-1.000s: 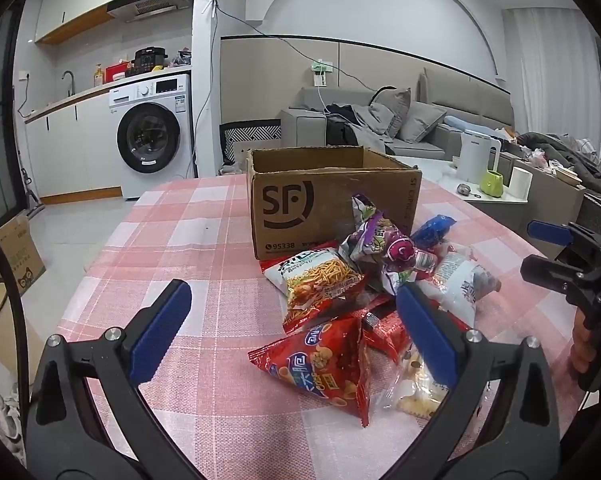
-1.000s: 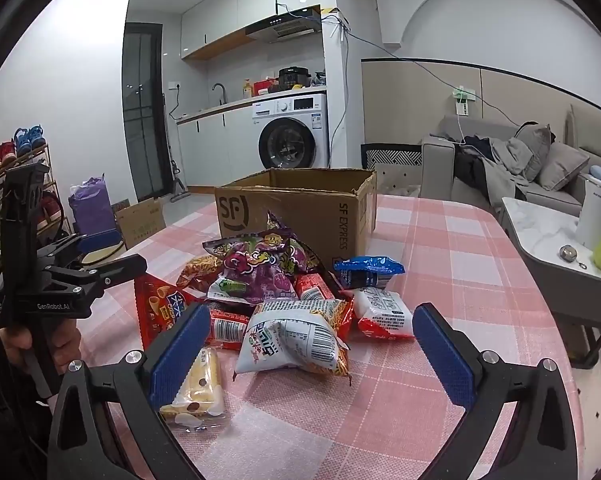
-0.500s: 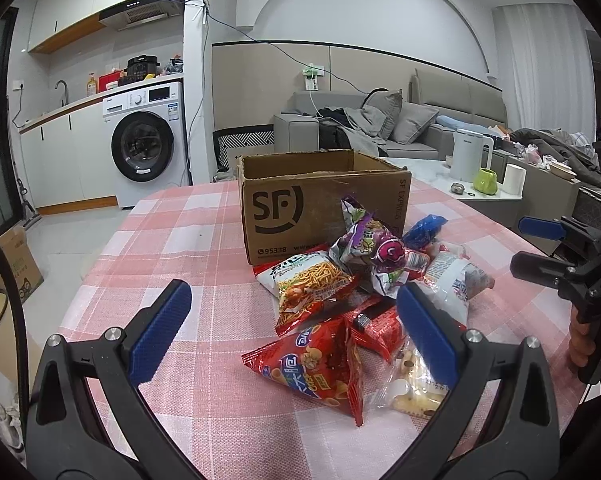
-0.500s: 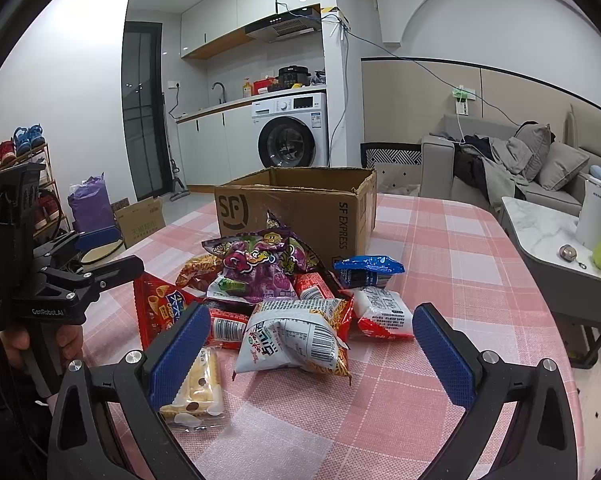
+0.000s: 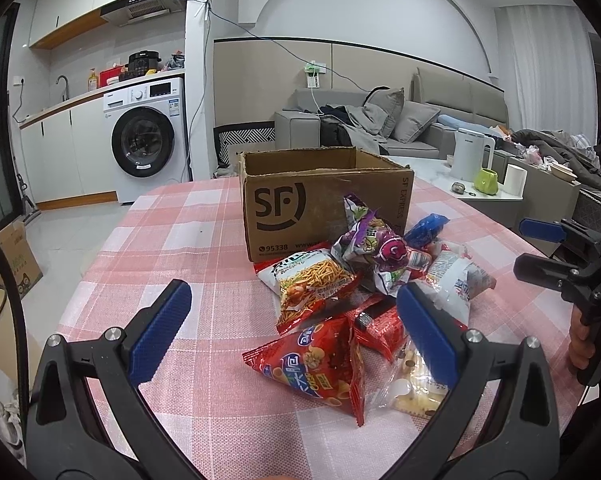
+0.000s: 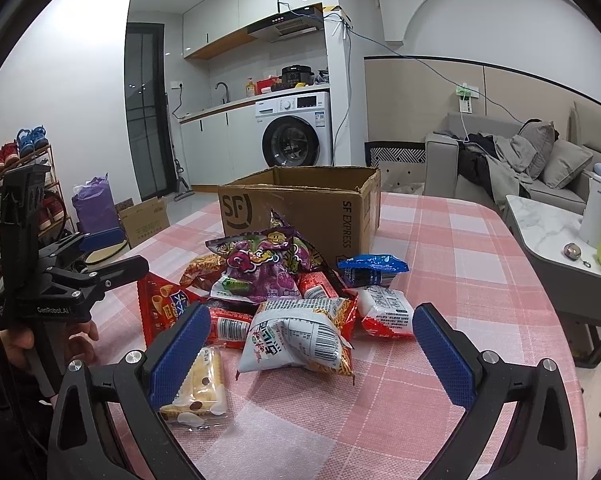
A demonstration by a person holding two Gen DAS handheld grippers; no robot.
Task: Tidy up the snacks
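A pile of snack bags lies on the pink checked table (image 5: 204,240) in front of an open SF cardboard box (image 5: 324,204) (image 6: 300,208). Nearest my left gripper (image 5: 294,332) is a red triangular bag (image 5: 316,364) (image 6: 160,304). Behind it sit a noodle-snack bag (image 5: 312,280), a purple bag (image 5: 376,248) (image 6: 264,268) and a blue bag (image 5: 426,230) (image 6: 372,268). My right gripper (image 6: 312,356) hovers just short of a white bag (image 6: 300,336), with a clear biscuit pack (image 6: 200,384) by its left finger. Both grippers are open and hold nothing.
A person's hand holds each gripper at opposite sides of the pile. A marble side table (image 6: 548,232) with a white kettle (image 6: 598,216) and green mug stands off the table's right edge. A washing machine (image 5: 146,144), a sofa and a floor carton (image 6: 144,220) lie beyond.
The left gripper's view has shifted slightly, with the box and pile drifting a little left in it. The right gripper has barely moved. Both stay open and the snacks lie as before.
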